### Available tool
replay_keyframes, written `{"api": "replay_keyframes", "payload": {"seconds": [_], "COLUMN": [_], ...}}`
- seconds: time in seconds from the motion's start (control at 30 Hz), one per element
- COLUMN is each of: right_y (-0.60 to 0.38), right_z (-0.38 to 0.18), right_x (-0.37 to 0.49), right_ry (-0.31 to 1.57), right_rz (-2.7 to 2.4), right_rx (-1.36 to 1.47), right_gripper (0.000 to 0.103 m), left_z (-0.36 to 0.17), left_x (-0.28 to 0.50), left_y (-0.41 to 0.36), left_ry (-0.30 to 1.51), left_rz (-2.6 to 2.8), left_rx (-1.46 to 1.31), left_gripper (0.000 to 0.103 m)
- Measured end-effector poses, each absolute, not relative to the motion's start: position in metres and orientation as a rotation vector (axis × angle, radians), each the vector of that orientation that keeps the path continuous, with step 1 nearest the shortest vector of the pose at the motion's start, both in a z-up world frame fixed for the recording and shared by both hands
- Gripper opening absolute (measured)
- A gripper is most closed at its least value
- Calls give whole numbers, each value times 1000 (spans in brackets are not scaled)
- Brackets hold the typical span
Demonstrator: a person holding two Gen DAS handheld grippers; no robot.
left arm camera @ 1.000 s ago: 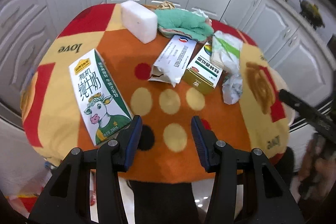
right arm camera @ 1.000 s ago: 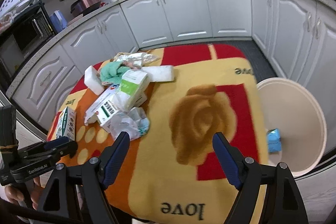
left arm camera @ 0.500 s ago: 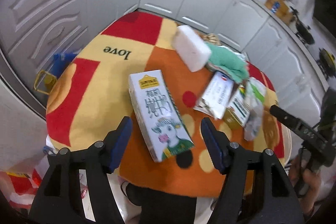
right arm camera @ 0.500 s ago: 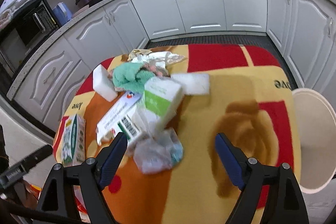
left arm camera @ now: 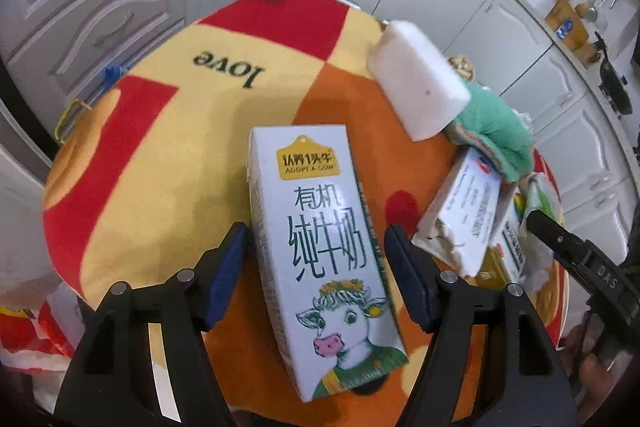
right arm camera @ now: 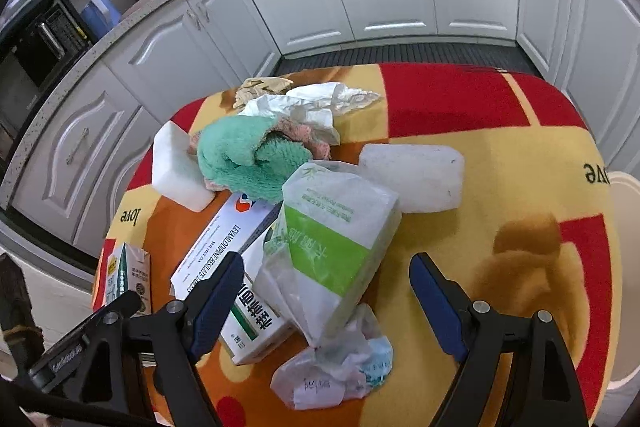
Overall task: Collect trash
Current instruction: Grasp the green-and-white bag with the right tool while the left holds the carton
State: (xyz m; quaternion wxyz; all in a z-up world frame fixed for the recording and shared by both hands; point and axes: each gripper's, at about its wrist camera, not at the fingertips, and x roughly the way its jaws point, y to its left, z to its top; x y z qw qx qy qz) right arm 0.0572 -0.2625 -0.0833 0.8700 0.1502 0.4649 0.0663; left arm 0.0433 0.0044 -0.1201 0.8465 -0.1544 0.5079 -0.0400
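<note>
Left wrist view: left gripper sits low centre of the frame, jaws wide apart and straddling a milk carton. The carton lies flat on the tablecloth, cow picture toward the bottom edge. Left gripper's jaws have just been opening; the carton is between them, but a gap shows on each side, so no grip. Upper right of the carton: a white foam block resting against a green cloth. Right of the carton lies a torn white medicine box, with more boxes behind it at the right edge. The other gripper's dark tip pokes in from the right edge.

Right wrist view: right gripper at bottom centre, jaws well apart, having just been closing a little. Between them sits a green-and-white plastic bag, not pinched. Just below the bag is crumpled wrapper trash. Left of the bag: a white pill box and a green-striped box near the left finger. Green cloth and crumpled tissue lie in the upper middle, foam blocks on either side. Milk carton stands out at lower left. A pale bin rim shows at the right edge, beside the table.
</note>
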Motion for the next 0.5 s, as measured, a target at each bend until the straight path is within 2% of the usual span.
{"api": "replay_keyframes", "payload": {"seconds": [0.03, 0.07, 0.1, 0.13, 0.5], "right_y": [-263, -265, -268, -270, -290], "right_z": [-84, -84, -83, -81, -47], "right_x": [56, 56, 54, 51, 4], "right_ry": [969, 965, 955, 943, 837], "right_rz": [152, 171, 182, 181, 241], "right_rx": [313, 326, 340, 339, 379], "right_gripper": [53, 44, 41, 34, 31], "left_z": [-120, -118, -115, -112, -63], "left_x": [43, 42, 40, 37, 10], "left_y": [4, 5, 6, 7, -22], "left_ry": [1065, 1055, 1043, 1034, 938], "left_rz": [-86, -89, -100, -105, -212], "left_rx": [-322, -316, -318, -324, -255], "left_gripper": [61, 61, 61, 61, 59]}}
